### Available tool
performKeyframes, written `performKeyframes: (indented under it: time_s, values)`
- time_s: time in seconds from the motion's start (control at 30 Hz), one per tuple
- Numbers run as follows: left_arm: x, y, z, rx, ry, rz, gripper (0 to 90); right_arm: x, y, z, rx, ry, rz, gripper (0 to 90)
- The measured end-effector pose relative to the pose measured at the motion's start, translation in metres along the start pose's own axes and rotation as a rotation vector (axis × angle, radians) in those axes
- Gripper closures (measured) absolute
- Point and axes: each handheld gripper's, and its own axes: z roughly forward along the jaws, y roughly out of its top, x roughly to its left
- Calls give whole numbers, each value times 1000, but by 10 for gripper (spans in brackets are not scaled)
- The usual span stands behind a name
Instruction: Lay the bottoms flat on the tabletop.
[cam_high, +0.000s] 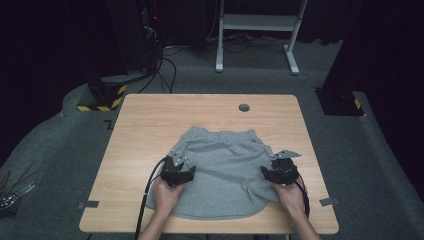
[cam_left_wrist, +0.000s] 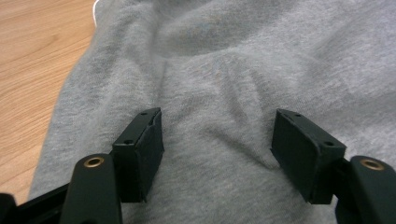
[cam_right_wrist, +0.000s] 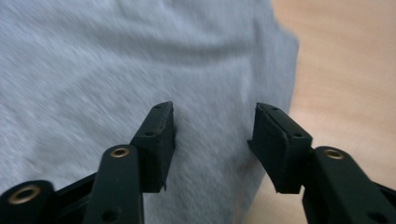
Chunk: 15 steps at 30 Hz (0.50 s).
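**Grey shorts flat, both grippers over them**

While the grey shorts (cam_high: 225, 172) lie spread on the table (cam_high: 150, 125), the left gripper (cam_left_wrist: 217, 140) and right gripper (cam_right_wrist: 212, 140) hover with jaws spread, gripping nothing. The right gripper view is blurred; hands hide the hem's near corners.

Grey shorts (cam_high: 222, 172); light wood table (cam_high: 150, 120); black jaws.

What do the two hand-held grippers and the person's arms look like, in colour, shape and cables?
Both are black. The left hand-held gripper trails a black cable toward the table's near edge. The right hand-held gripper carries a grey three-cornered plate on top. In the gripper views, each has two blocky black jaws with brass-coloured rivets. The forearms show no sleeves.
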Motion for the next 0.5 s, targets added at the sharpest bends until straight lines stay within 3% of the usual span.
performKeyframes:
  time_s: [0.03,0.13,0.17,0.27,0.37,0.4,0.5]
  values:
    - [0,0,0,0,0,0,338,-2,-2,3,18,7,5,525]
    - [0,0,0,1,-1,0,338,-2,-3,8,41,49,-45,822]
    - [0,0,0,0,0,0,338,-2,-1,8,36,53,-65,844]
    - [0,0,0,0,1,-8,337,-5,12,7,-4,-20,-106,855]
    - [1,0,1,0,5,-11,335,-17,24,8,-27,-52,-89,854]
    - [1,0,1,1,5,-11,335,-20,26,13,-16,-67,-85,849]
    - [0,0,1,2,6,-9,335,-26,22,33,53,-38,-77,749]
